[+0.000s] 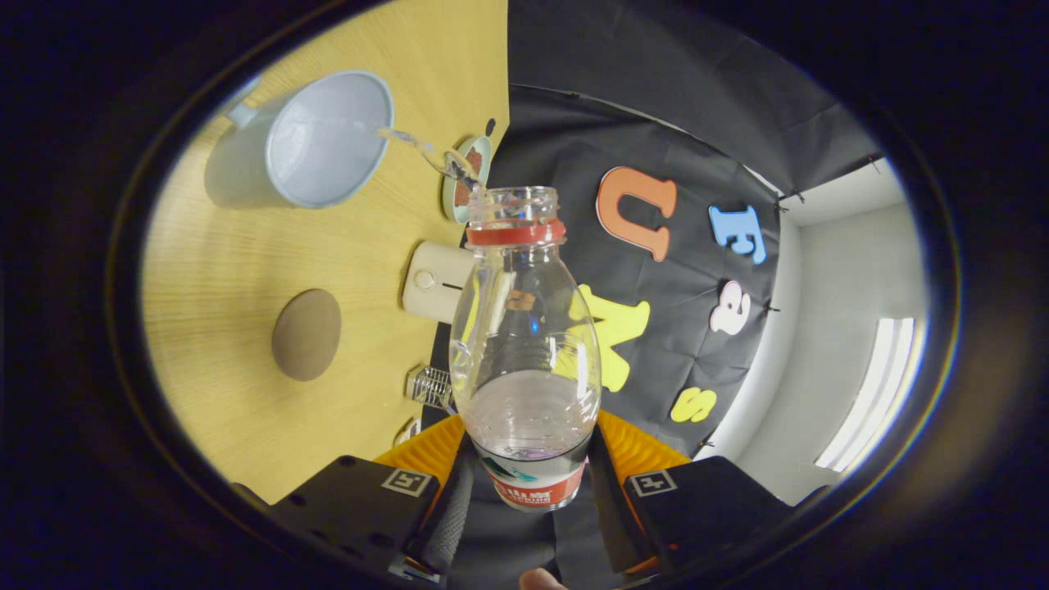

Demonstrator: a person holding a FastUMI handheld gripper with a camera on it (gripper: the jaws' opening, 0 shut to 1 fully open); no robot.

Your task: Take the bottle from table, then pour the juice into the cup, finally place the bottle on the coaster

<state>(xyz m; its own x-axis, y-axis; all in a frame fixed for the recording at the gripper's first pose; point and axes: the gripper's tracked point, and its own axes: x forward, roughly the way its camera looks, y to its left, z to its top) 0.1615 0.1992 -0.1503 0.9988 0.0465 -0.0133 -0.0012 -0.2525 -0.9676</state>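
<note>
My gripper [531, 465] is shut on a clear plastic bottle [524, 344], both fingers pressing its labelled lower part. The bottle is uncapped, with a red ring under its open mouth, and it is tilted over so the view is rolled sideways. A thin clear stream [426, 154] runs from the mouth into a pale blue cup [315, 143] standing on the wooden table [221, 270] beyond the bottle. Some liquid still sits in the bottle's body. A round brown coaster [306, 334] lies flat on the table, apart from the cup and closer to my fingers.
A cream box-shaped device [434, 280] with a round button stands near the table's edge behind the bottle. A small round dish [467, 184] with brown contents lies near the bottle mouth. A small clear ribbed object [429, 385] sits by the table edge.
</note>
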